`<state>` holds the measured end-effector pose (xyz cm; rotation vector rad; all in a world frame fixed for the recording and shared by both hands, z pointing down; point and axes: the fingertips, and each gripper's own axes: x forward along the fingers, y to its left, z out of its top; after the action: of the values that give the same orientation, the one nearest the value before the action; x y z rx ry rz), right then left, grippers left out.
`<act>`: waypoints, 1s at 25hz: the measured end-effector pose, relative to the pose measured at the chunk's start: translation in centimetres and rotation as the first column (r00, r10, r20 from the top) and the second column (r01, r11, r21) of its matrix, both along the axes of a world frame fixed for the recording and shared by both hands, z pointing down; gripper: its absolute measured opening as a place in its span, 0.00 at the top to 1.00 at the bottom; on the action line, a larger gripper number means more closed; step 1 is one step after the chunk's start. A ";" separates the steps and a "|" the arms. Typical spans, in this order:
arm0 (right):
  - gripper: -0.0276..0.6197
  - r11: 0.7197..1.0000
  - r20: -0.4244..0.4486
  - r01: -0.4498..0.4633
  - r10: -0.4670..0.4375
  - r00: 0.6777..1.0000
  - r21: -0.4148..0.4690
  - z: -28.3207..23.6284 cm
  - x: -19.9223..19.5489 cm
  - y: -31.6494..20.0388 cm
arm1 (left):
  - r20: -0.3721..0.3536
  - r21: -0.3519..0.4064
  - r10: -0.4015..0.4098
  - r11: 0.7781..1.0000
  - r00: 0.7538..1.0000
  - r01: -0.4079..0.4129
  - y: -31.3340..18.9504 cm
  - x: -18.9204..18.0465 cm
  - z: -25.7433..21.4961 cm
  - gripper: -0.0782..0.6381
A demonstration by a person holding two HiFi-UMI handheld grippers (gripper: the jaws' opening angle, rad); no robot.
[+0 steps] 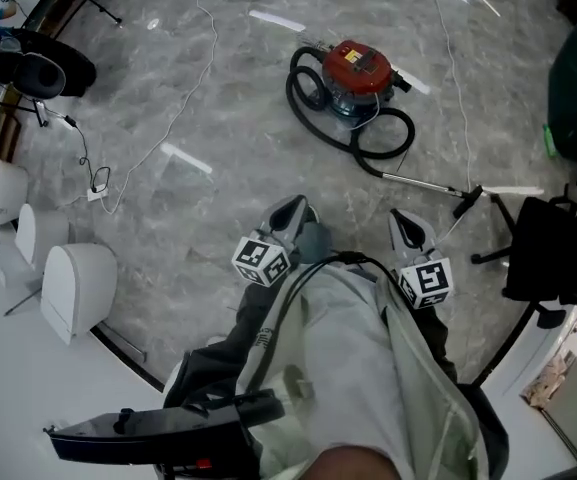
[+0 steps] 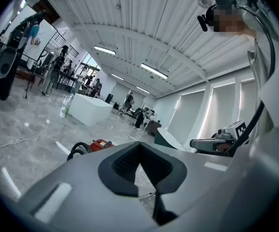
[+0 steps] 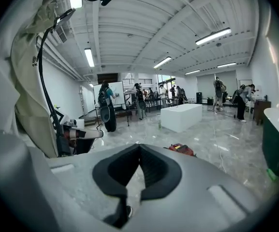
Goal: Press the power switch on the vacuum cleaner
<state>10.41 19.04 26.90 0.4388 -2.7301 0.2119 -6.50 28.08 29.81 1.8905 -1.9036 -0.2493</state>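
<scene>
Red vacuum cleaner [image 1: 356, 68] sits on the marble floor [image 1: 218, 88], well ahead of both grippers. Left gripper [image 1: 290, 211] and right gripper [image 1: 409, 226]: each pressed together, empty. Black hose [image 1: 373, 143] and wand [image 1: 423, 182] lie ahead of the right gripper, a snag risk going in. Switch too small to pick out; a poke could miss.

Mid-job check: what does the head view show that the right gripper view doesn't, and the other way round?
Only the head view shows the black hose looped on the floor and the metal tube lying beside it. Only the right gripper view shows the jaws of the right gripper shut on nothing, the ceiling lights, the white counter and people beyond. Both show the red vacuum cleaner, well ahead of the grippers, and the left gripper.
</scene>
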 end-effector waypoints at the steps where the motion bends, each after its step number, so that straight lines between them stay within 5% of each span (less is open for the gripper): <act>1: 0.95 1.000 0.007 -0.008 0.008 1.000 -0.002 -0.6 -1.9 -0.6 | 0.002 -0.004 0.011 1.000 1.000 -0.011 -0.7 -1.8 -0.3 0.88; 6: 0.95 1.000 0.044 -0.010 0.010 0.999 0.002 -2.6 -9.9 -1.8 | 0.008 -0.024 0.039 0.999 0.999 -0.038 -4.2 -8.5 -0.4 0.88; 11: 0.95 1.000 0.024 0.001 0.000 1.000 -0.003 -1.7 -13.1 -4.3 | -0.004 -0.041 0.058 0.997 0.998 -0.058 -7.9 -10.2 0.9 0.88; 17: 0.95 0.997 0.018 0.043 -0.042 0.999 -0.059 1.1 -16.9 -11.7 | -0.008 -0.080 0.004 0.997 1.000 -0.005 -12.3 -13.2 2.0 0.88; 25: 0.95 0.993 0.061 0.115 -0.113 0.992 -0.024 -0.6 -22.3 -22.4 | 0.042 -0.070 -0.049 0.996 0.998 0.052 -22.0 -17.7 -0.3 0.88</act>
<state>-11.89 -3.38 26.28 0.2715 -2.7965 0.2360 -24.19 6.07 29.54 1.8156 -1.9623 -0.1574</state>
